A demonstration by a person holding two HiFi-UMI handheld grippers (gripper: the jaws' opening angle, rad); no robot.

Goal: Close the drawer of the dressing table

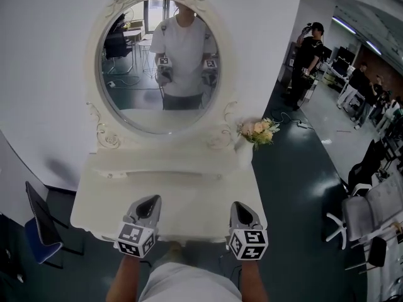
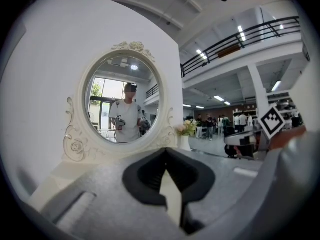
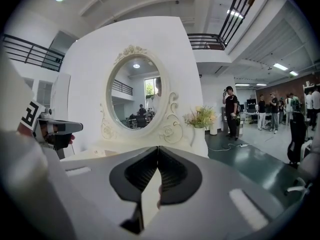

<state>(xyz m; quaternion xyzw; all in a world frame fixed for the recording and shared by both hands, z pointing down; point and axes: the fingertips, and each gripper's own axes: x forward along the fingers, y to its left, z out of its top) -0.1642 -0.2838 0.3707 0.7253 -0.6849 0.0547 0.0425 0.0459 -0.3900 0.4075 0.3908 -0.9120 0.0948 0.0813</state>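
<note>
The white dressing table [image 1: 189, 197] stands against the wall with its oval mirror [image 1: 160, 65] above a low raised shelf [image 1: 165, 173]. From the head view the tabletop hides the front drawer, so I cannot tell how it stands. My left gripper [image 1: 150, 201] hovers over the near left of the tabletop, and my right gripper [image 1: 242, 207] over the near right. Both point toward the mirror. In the left gripper view the left gripper [image 2: 165, 154] is shut on nothing. The right gripper [image 3: 158, 149] is likewise shut and empty in its own view.
A vase of flowers [image 1: 258, 131] stands at the table's back right corner. A blue chair [image 1: 38, 231] is on the floor to the left. White office chairs [image 1: 365, 212] stand to the right. Several people [image 1: 308, 52] are farther off on the right.
</note>
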